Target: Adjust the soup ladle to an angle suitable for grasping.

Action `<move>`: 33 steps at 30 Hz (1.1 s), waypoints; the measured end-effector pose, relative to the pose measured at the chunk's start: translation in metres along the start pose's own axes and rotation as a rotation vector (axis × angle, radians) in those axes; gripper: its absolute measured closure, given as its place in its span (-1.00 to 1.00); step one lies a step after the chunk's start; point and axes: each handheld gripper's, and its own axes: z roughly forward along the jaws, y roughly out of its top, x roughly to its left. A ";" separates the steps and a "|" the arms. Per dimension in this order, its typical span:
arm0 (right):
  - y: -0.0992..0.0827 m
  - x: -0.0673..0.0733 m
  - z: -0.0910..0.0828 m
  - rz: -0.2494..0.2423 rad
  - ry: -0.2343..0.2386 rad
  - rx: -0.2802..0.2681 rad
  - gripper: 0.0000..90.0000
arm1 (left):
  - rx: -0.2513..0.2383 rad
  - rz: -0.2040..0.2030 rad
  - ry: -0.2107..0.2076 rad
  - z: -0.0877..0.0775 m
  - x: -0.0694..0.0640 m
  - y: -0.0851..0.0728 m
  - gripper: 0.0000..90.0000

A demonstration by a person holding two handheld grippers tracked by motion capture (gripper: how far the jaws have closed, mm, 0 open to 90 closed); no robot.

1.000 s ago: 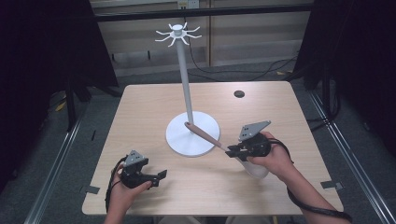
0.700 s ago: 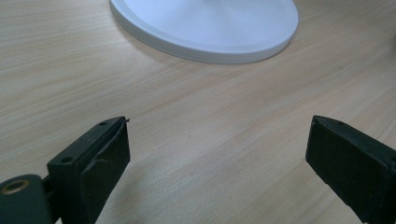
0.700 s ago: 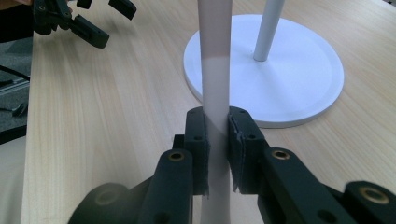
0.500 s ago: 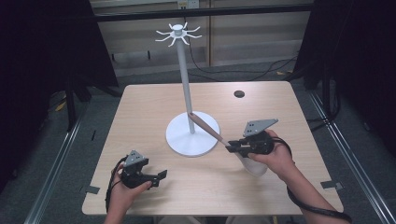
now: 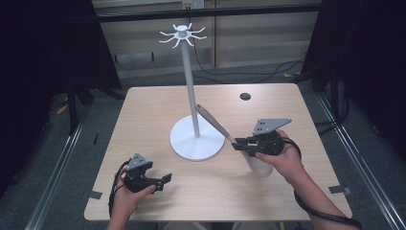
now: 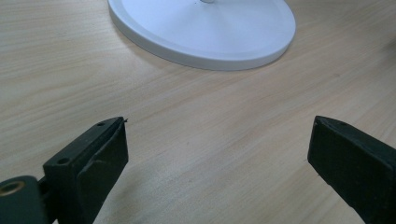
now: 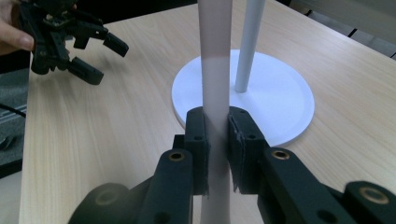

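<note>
A white stand (image 5: 190, 86) with a ring of hooks (image 5: 183, 34) on top rises from a round base (image 5: 197, 141) at mid-table. My right gripper (image 5: 238, 143) is shut on a long utensil (image 5: 215, 123), whose pinkish handle slants up and left until its tip is at the pole; its white end (image 5: 258, 165) hangs below the hand. In the right gripper view the pads (image 7: 240, 135) clamp the utensil's shaft (image 7: 215, 84), with the base (image 7: 280, 93) behind. My left gripper (image 5: 165, 179) rests open at the front left, and only bare wood lies between its jaws (image 6: 219, 154).
The wooden table (image 5: 143, 120) has a small dark round hole (image 5: 245, 96) near its far edge. Black curtains and metal floor rails flank it. The left gripper (image 7: 105, 60) appears at the far left of the right gripper view.
The right gripper has lifted slightly and shifted right, and the utensil's handle tip has climbed higher along the pole. The left gripper has stayed put.
</note>
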 end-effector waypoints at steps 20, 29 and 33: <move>0.013 -0.003 -0.009 0.038 -0.047 -0.096 0.77 | 0.004 0.004 -0.003 0.002 -0.001 0.000 -0.89; 0.019 -0.005 -0.015 0.030 -0.068 -0.102 0.77 | 0.002 0.003 -0.004 0.002 -0.001 0.000 -0.89; 0.021 -0.007 -0.019 0.030 -0.074 -0.105 0.77 | 0.008 0.006 0.003 0.002 -0.002 0.000 -0.89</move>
